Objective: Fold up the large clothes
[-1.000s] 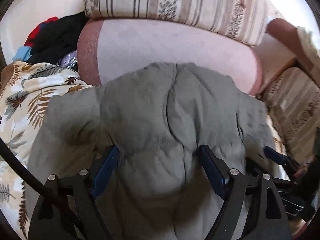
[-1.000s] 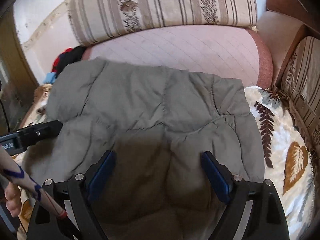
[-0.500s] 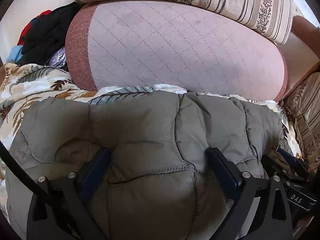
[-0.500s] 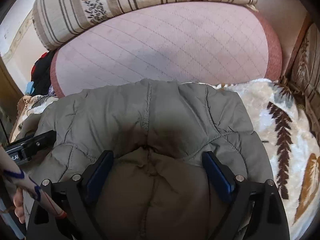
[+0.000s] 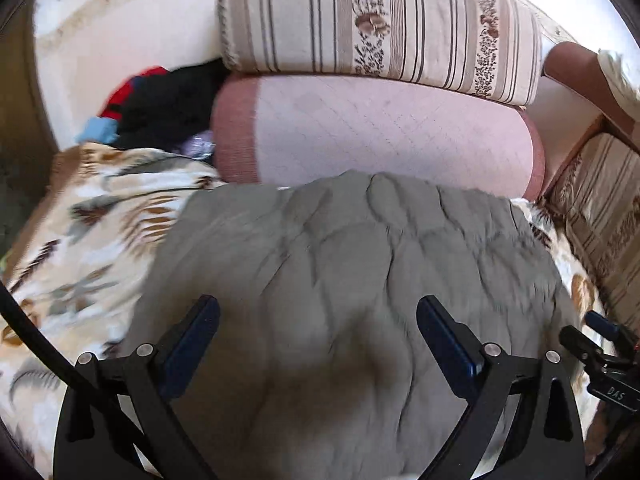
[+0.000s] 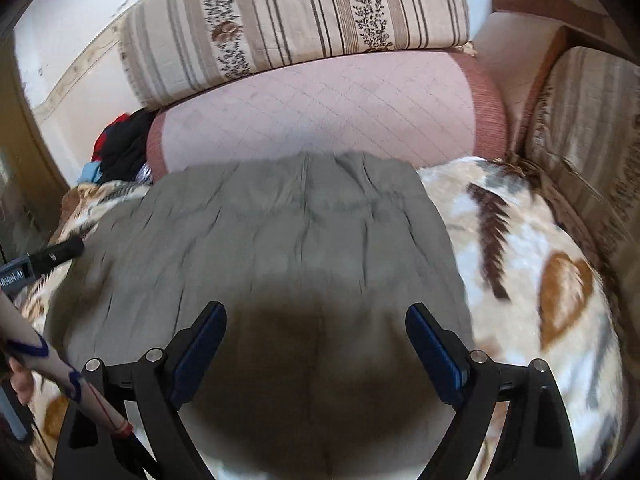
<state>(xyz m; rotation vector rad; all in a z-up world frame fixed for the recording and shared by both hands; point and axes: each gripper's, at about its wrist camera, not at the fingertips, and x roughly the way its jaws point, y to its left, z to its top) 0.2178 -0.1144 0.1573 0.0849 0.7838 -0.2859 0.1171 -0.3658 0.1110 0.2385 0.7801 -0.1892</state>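
**Puffy grey jacket lies folded on the sofa seat, both claws released above it**

The quilted grey jacket [image 5: 360, 280] lies spread on the leaf-patterned blanket [image 6: 540, 264], its far edge just short of the pink bolster cushion [image 5: 380, 128] at the back of the seat. It looks padded and soft: stitched channels puff up, and the surface wrinkles rather than lying crisp. Judging by that loft, it is likely light for its bulk, springy, and inclined to slide or bounce open again after a fold, since the shell looks smooth. A pinch on a single thin layer would probably slip; a better hold is on a thick edge or corner, where hem and padding bunch together, one corner per claw on the near side, away from the bolster cushion.

The left claw [image 5: 318, 344] hovers over the near part of the jacket, its jaws having just been opening and now spread wide, with nothing between the pads. The right claw [image 6: 316, 348] also stands released, jaws wide apart above the fabric, gripping nothing.

Above the bolster cushion rests a striped floral cushion [image 5: 380, 20]; to the bolster's left end sits a heap of dark and red clothes [image 5: 160, 104]
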